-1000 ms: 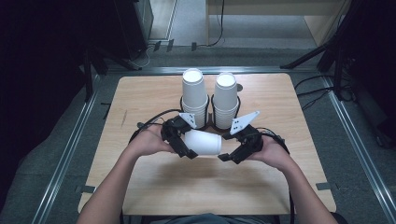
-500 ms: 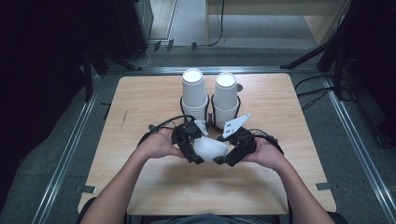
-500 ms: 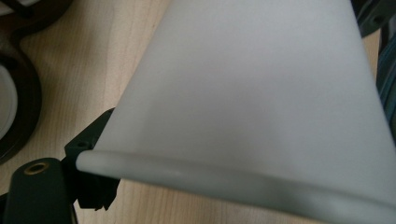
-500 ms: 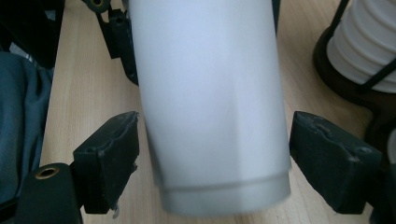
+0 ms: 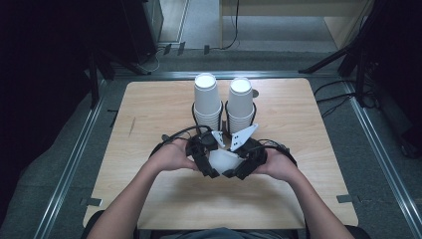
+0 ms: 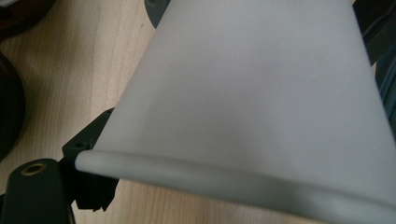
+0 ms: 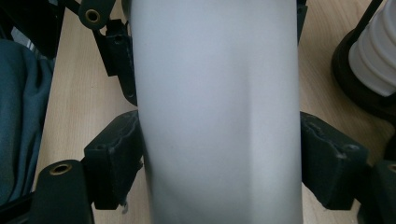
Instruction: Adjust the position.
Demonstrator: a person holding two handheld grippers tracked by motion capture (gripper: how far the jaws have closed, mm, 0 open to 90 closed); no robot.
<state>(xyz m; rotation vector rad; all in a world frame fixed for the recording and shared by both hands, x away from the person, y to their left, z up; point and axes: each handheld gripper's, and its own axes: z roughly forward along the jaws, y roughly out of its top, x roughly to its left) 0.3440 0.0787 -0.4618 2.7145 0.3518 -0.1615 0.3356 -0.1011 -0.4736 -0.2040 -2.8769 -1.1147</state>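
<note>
A white paper cup lies on its side just above the wooden table, between my two grippers. My left gripper is shut on its wide rim end; the rim and wall of the cup loom close, with one black finger beside the rim. My right gripper comes in from the other side. Its jaws have just been closing with the cup between them, and both pads press on the wall, which shows a faint crease.
Two tall stacks of white cups stand in black ring holders just beyond the grippers; one stack is near the right gripper. Cables loop on the table around both hands. Metal rails line the table's sides.
Both hands have drawn together at the table's middle. The right gripper has come in from the right and closed on the cup that the left gripper carries.
</note>
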